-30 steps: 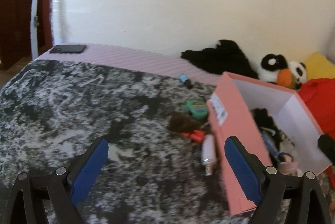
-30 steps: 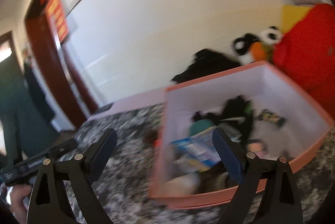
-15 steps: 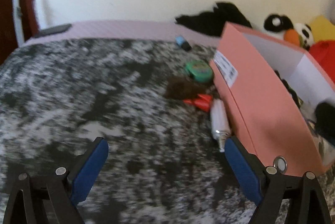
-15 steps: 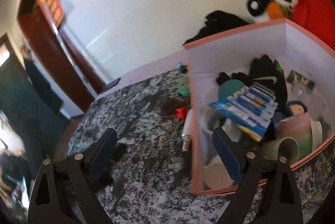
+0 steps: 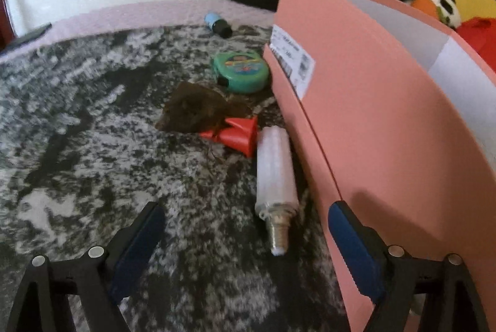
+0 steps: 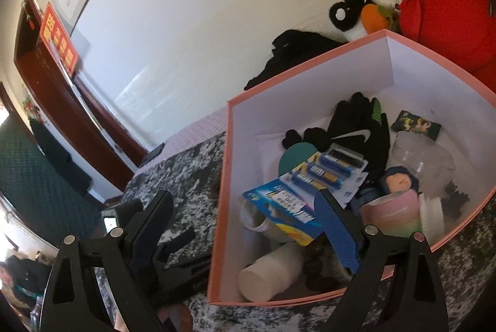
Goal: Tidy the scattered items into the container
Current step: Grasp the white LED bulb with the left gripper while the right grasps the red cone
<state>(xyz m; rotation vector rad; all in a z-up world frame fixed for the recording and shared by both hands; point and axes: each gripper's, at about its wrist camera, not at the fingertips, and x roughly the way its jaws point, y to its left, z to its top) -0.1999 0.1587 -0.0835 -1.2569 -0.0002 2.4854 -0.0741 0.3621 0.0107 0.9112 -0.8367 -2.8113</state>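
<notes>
Left hand-held gripper point(image 5: 245, 234) closing, still empty, around the bulb point(image 5: 274, 177); right hand-held gripper point(image 6: 245, 223) released

The mottled blanket point(image 5: 77, 121) lies bare across the whole left and near side, wide room for a hand to come in; towards the right the tall pink box wall point(image 5: 372, 121) stands like a fence, and the left gripper point(image 5: 245, 226), its jaws closing with nothing between them, has its right finger point(image 5: 350, 242) just beside that wall; the white bulb point(image 5: 274, 177) lies in the narrow strip along the box, with the red piece point(image 5: 238, 136), brown tuft point(image 5: 195, 112) and green tape measure point(image 5: 241, 70) crowding the far end; seen from the right wrist, the box mouth is open from above, though a battery pack point(image 6: 310, 186), black glove point(image 6: 359, 127) and cups fill the floor.
</notes>
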